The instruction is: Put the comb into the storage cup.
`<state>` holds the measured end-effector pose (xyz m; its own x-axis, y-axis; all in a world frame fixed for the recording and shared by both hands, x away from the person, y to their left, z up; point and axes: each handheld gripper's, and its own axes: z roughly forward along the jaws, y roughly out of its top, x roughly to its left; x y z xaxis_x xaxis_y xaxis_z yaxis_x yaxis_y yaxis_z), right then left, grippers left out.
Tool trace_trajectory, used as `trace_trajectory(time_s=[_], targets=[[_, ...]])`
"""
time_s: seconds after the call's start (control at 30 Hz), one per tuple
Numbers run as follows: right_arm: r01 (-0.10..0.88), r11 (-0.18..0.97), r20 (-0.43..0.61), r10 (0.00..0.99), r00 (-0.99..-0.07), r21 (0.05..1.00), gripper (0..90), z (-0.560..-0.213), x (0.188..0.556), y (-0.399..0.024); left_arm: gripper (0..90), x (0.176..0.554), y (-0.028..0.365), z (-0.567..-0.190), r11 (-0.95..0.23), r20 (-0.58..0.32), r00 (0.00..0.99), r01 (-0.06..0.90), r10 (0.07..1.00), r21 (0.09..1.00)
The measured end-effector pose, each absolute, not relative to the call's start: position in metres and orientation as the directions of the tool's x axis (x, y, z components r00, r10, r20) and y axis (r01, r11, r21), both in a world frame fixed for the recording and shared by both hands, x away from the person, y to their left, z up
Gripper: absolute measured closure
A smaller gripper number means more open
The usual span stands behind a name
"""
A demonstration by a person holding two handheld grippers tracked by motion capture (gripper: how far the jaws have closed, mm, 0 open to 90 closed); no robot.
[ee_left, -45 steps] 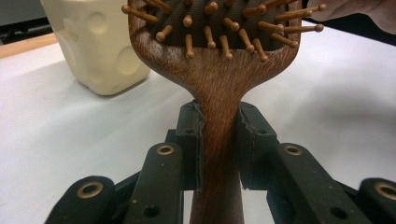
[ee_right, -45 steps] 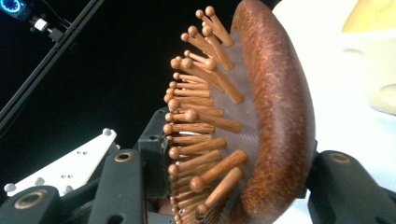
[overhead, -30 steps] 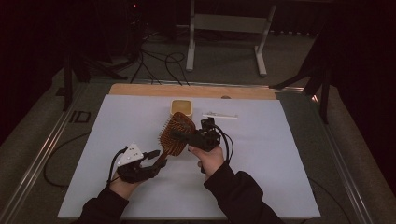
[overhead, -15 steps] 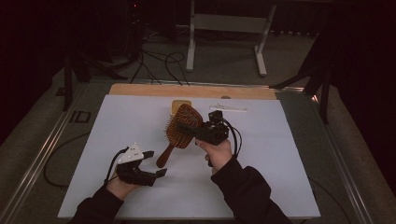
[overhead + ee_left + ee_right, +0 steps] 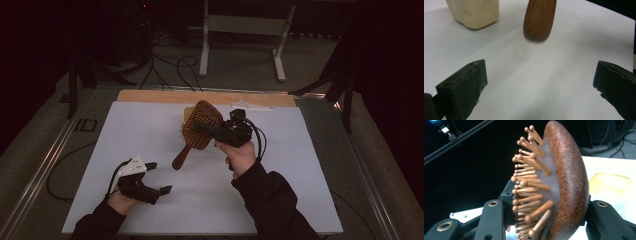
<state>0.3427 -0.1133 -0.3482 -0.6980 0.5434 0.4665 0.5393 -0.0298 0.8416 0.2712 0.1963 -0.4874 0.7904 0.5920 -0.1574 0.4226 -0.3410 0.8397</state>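
Note:
A wooden hairbrush (image 5: 202, 125) with peg bristles hangs tilted above the white sheet, handle pointing down toward me. My right gripper (image 5: 200, 129) is shut on the brush head, one jaw on the bristle side and one on the rounded back (image 5: 564, 182). In the right gripper view that gripper (image 5: 544, 220) clamps the head from below. My left gripper (image 5: 159, 177) rests low at the near left, and its jaws have just been opening with nothing between them. In the left gripper view the handle end (image 5: 539, 20) floats beyond the wide-apart jaws of my left gripper (image 5: 539, 87).
A cream-yellow block (image 5: 187, 114) lies on the sheet behind the brush; it also appears as a block (image 5: 475, 11) at top left. A small white part (image 5: 247, 106) sits by the wooden strip (image 5: 150, 96) at the far edge. The white sheet (image 5: 280, 165) covers the table.
The left gripper's jaws have opened and come off the brush handle. The right hand has lifted the brush up and away from me.

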Motion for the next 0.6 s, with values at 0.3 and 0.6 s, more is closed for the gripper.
trace_trajectory(time_s=[0.3, 0.6], targets=[[0.499, -0.03, 0.43, 0.555, -0.713, 0.866, 52.0, -0.327, 0.346, -0.119, 0.0, 0.265, 0.206, -0.493, -0.344, -0.149, 0.795, 0.412, 0.587, 0.844], [0.47, -0.039, 0.407, 0.564, -0.718, 0.882, 52.0, -0.31, 0.354, -0.121, 0.0, 0.26, 0.21, -0.496, -0.345, -0.134, 0.8, 0.395, 0.585, 0.852]])
